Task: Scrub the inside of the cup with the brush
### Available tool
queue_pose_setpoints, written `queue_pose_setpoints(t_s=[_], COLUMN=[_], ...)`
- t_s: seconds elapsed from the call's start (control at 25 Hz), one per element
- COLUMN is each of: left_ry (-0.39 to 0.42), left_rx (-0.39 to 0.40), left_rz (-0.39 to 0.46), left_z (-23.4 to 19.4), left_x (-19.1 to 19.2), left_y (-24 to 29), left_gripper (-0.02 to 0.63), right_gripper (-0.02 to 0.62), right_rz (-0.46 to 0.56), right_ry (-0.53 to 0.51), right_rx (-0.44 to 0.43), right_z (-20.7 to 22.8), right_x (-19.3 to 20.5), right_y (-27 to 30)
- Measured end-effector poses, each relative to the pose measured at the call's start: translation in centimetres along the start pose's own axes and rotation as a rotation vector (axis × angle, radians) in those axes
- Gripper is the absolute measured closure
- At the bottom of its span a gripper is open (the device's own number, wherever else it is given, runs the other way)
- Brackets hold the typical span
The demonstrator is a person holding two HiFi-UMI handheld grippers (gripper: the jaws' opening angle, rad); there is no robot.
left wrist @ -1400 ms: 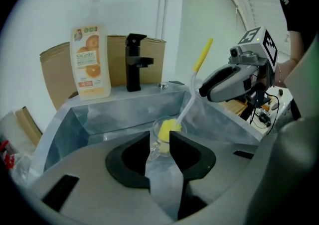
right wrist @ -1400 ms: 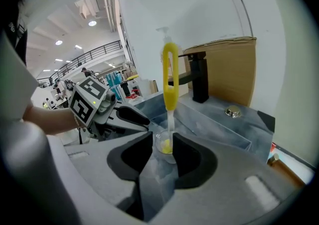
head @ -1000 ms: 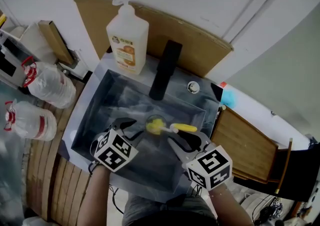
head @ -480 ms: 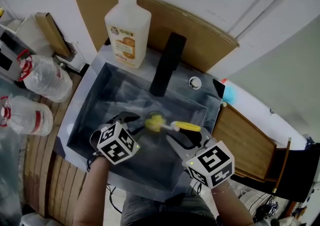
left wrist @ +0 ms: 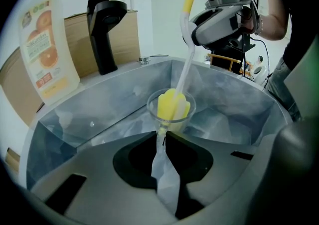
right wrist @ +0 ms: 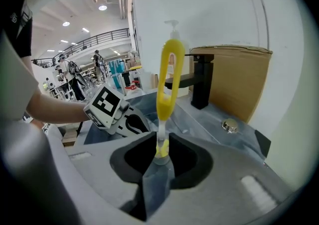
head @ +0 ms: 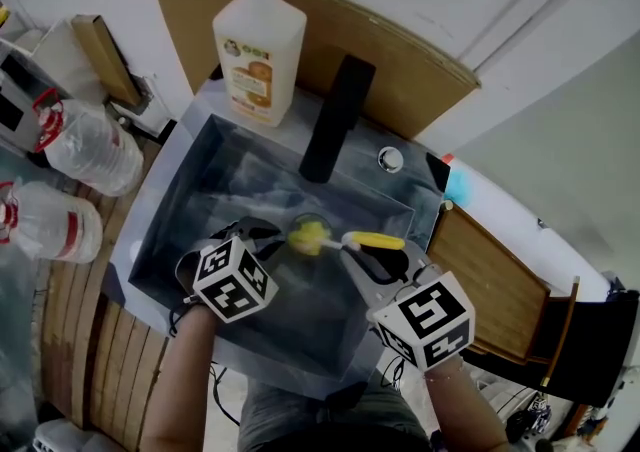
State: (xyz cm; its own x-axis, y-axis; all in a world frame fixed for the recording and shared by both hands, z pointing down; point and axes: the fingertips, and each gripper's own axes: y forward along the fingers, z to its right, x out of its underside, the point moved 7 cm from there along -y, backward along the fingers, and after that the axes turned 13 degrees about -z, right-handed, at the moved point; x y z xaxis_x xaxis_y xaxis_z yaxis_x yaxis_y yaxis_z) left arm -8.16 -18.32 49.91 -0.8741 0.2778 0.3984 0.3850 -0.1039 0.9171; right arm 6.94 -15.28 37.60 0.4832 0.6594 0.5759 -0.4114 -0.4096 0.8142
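Observation:
A small clear cup (left wrist: 173, 116) stands in the grey sink (head: 196, 202). The yellow sponge head of the brush (left wrist: 172, 105) sits inside it. The brush's yellow handle (right wrist: 167, 72) slants up to the right. My left gripper (left wrist: 162, 137) is closing, and its jaw tips pinch the cup's near wall. My right gripper (right wrist: 161, 152) is closing too, and its jaw tips press on the white shaft of the brush just below the yellow handle. From above, the left gripper (head: 272, 240) sits left of the cup (head: 308, 234) and the right gripper (head: 366, 258) sits to its right.
A black faucet (head: 335, 120) rises at the sink's back edge, with a large soap bottle (head: 258, 48) to its left and a drain knob (head: 391, 159) to its right. Water bottles (head: 85, 145) lie at the left. A wooden board (head: 490, 290) lies on the right.
Both grippers moved in from beside the cup and brush. The left jaws closed onto the cup's wall and the right jaws closed onto the brush.

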Motion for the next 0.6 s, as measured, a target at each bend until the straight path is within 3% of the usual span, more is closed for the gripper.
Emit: queue_pose_setpoints(t_s=[0.12, 0.4, 0.6], left_ry=[-0.019, -0.033, -0.038], left_rx=[0.004, 0.004, -0.002], left_rz=[0.011, 0.025, 0.02], left_z=[0.1, 0.3, 0.3], left_x=[0.1, 0.1, 0.0], left_y=[0.0, 0.0, 0.1], left_gripper=[0.535, 0.538, 0.538], right_gripper=[0.552, 0.561, 0.563], right_rz=[0.004, -0.008, -0.006], right_ry=[-0.012, -0.183, -0.234], right_rx=[-0.005, 0.003, -0.007], right_z=[0.0, -2.2, -3.4], right_x=[-0.3, -0.5, -1.2], right_y=[0.2, 0.5, 1.0])
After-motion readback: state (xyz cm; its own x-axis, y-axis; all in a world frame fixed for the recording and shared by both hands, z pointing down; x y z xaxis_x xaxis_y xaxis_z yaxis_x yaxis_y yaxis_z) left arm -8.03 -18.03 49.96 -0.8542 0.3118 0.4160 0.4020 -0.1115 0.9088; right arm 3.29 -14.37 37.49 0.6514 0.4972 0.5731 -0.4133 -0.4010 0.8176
